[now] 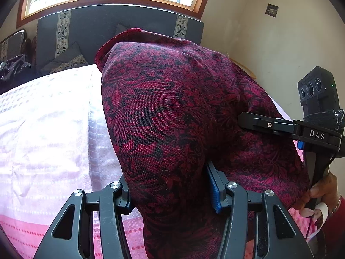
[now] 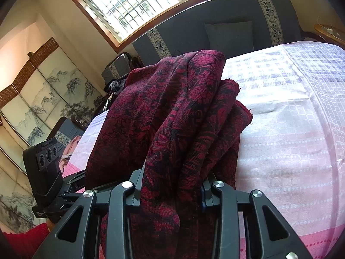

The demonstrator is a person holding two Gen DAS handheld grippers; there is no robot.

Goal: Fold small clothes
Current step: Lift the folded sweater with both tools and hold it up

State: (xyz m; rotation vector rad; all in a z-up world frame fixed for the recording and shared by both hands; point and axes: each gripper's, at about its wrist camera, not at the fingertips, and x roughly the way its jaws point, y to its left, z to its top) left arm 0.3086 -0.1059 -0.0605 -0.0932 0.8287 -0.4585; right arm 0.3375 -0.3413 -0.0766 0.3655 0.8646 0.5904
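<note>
A dark red garment with a black floral pattern (image 1: 172,112) is held up over the pink and white bed cover (image 1: 47,129). My left gripper (image 1: 170,194) is shut on a fold of the garment, which drapes over and hides its fingertips. My right gripper (image 2: 170,187) is shut on another bunched edge of the same garment (image 2: 172,118), with cloth hanging down between its jaws. The right gripper also shows in the left wrist view (image 1: 291,129), at the garment's right side. The garment hangs in thick folds between the two grippers.
The bed cover (image 2: 291,118) spreads out under the garment. A grey headboard (image 1: 97,28) with a cushion (image 2: 228,34) stands below a window (image 2: 133,2). A painted folding screen (image 2: 43,99) stands at the left. A cream wall (image 1: 269,49) is on the right.
</note>
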